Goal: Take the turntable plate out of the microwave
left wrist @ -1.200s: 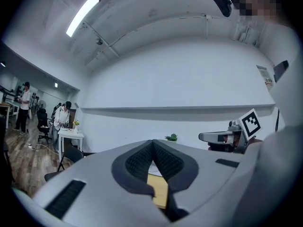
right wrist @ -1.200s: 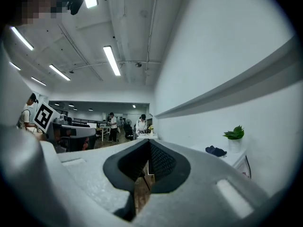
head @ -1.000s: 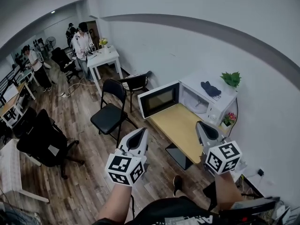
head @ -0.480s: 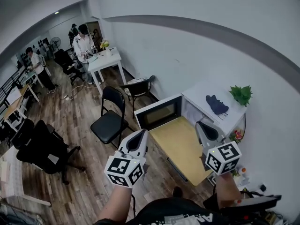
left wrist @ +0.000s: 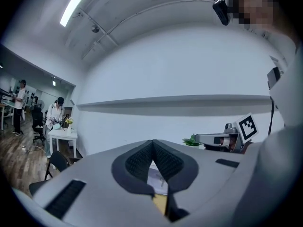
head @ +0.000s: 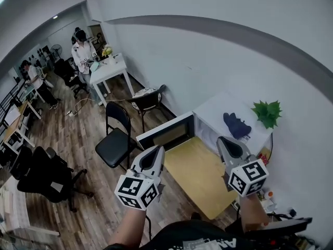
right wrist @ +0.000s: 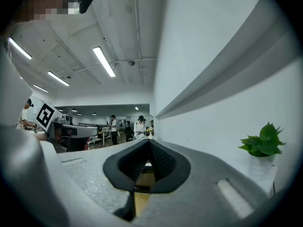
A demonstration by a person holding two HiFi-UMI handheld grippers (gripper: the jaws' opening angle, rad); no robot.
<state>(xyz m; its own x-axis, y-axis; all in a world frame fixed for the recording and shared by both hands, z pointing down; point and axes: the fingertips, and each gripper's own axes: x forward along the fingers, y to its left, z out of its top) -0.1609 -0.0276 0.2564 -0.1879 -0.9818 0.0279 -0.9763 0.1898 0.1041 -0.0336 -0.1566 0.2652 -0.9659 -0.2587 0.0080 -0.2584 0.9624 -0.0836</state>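
Closed, empty tongs (left wrist: 153, 145), white wall (left wrist: 165, 79)

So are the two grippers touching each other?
Apart. The head view shows the left gripper and right gripper side by side, with the yellow tabletop plainly visible between them.

A black folding chair (head: 113, 147) stands near the wooden table (head: 197, 175).

A white box-shaped microwave (head: 213, 111) stands at the far end of a pale wooden bench (head: 200, 176), against the wall, with its door (head: 165, 133) swung open to the left. On top of the microwave lies a dark crumpled cloth (head: 237, 125), and right of it stands a green potted plant (head: 267, 113). Left of the bench is a black folding chair (head: 115, 142); behind that, by the wall, a second chair (head: 145, 99), and farther back a white table (head: 106, 69)
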